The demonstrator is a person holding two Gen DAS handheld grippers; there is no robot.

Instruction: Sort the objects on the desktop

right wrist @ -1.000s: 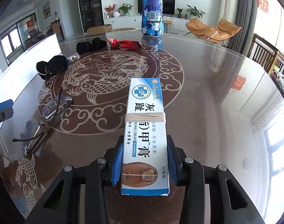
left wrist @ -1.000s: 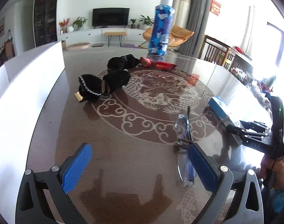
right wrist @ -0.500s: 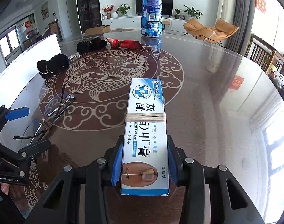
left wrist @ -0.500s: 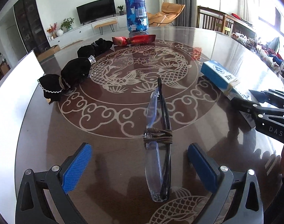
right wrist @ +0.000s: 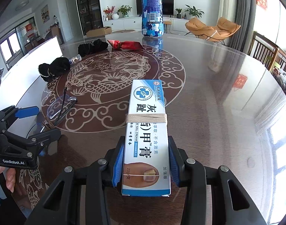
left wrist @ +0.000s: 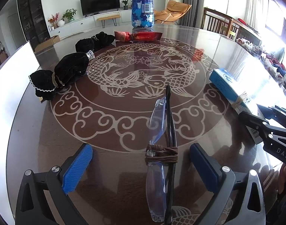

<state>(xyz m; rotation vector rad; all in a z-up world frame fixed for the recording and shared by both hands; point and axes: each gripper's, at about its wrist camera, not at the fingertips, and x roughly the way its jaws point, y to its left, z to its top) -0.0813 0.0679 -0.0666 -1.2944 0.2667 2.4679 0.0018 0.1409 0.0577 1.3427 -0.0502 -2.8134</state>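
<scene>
Folded clear-lens glasses [left wrist: 161, 153], bound with brown cord, lie on the round table between the fingers of my left gripper [left wrist: 141, 150]. That gripper is open and its blue pads do not touch the glasses, which sit nearer the right-hand finger. My right gripper [right wrist: 145, 144] is shut on the near end of a blue-and-white nail cream box [right wrist: 146, 131] wrapped with beige string. The box rests flat on the table. In the left wrist view the box [left wrist: 227, 86] and right gripper [left wrist: 263, 116] appear at the right. The left gripper [right wrist: 44, 121] and glasses [right wrist: 62, 105] show at the left of the right wrist view.
A tall blue camouflage bottle [left wrist: 142, 5] stands at the far edge, with a red wrapped packet [left wrist: 141, 36] in front of it. Two black velvet pouches [left wrist: 68, 71] [left wrist: 94, 42] lie at far left. A white board [left wrist: 9, 93] lines the left side of the glass-topped table [left wrist: 124, 112].
My left gripper swung toward the glasses and lower; they went from beside its right finger to lying between both fingers. The right gripper and the box kept still.
</scene>
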